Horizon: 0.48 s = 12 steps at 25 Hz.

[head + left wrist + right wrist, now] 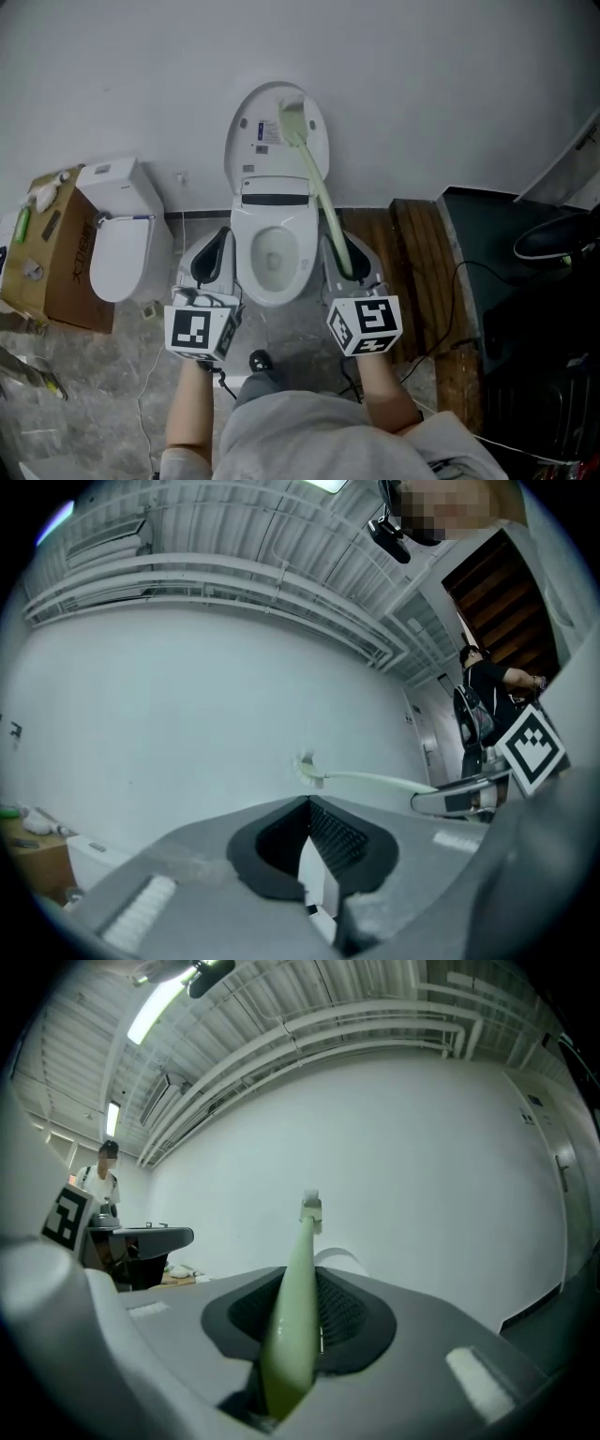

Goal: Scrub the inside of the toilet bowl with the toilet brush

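Pale-green toilet brush (292, 1316) between jaws of right gripper (351, 266)

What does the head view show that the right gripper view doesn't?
Only the head view: the open toilet bowl, a second toilet beside it, and the stone floor. Only the right gripper view: the right gripper seen close up, jaws clamped on the toilet brush handle, plus ceiling lights and a person standing at the left. Both: that pale green brush held raised, and the white wall.
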Each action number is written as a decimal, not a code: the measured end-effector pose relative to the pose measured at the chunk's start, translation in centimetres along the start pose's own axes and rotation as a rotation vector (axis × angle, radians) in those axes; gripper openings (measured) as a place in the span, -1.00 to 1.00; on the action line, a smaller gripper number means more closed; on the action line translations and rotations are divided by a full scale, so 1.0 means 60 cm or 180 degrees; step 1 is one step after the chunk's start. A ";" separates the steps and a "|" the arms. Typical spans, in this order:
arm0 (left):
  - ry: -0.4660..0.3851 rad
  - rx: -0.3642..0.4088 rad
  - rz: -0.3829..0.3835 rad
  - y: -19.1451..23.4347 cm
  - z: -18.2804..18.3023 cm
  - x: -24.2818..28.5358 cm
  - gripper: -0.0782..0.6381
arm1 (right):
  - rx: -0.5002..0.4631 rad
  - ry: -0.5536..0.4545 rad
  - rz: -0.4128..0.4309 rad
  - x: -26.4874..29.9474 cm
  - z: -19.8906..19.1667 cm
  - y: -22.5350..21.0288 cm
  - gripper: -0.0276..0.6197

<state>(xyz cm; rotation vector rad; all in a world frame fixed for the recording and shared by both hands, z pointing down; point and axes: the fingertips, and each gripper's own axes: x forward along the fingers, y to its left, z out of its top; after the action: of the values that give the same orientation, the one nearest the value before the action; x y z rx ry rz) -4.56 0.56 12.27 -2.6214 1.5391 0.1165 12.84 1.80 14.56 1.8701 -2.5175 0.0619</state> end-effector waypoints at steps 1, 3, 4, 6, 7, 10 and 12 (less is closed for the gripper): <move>0.0007 -0.0017 -0.0015 0.010 -0.003 0.009 -0.77 | 0.0002 0.0011 -0.0021 0.012 -0.001 0.000 -0.64; 0.0024 -0.0078 -0.0028 0.029 -0.006 0.026 -0.77 | 0.0007 0.0030 -0.0060 0.036 -0.004 0.001 -0.64; 0.0026 -0.0102 -0.0035 0.039 -0.007 0.033 -0.77 | 0.0010 0.0035 -0.0076 0.047 -0.004 0.002 -0.64; 0.0003 -0.0061 -0.0075 0.059 -0.010 0.045 -0.77 | 0.0016 0.0038 -0.0102 0.068 -0.005 0.007 -0.64; -0.0009 -0.0025 -0.0100 0.069 -0.012 0.050 -0.77 | 0.0019 0.0039 -0.0113 0.078 -0.006 0.010 -0.64; 0.0012 -0.0059 -0.0116 0.097 -0.016 0.063 -0.77 | 0.0030 0.0045 -0.0143 0.105 -0.011 0.020 -0.64; 0.0024 -0.0086 -0.0127 0.115 -0.020 0.071 -0.77 | 0.0035 0.0058 -0.0160 0.123 -0.015 0.028 -0.64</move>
<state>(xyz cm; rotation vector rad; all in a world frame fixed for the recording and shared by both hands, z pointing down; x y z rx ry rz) -8.50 -6.63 12.66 -2.6745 1.4969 0.1254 9.10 -4.74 15.61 1.9267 -2.4620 0.0923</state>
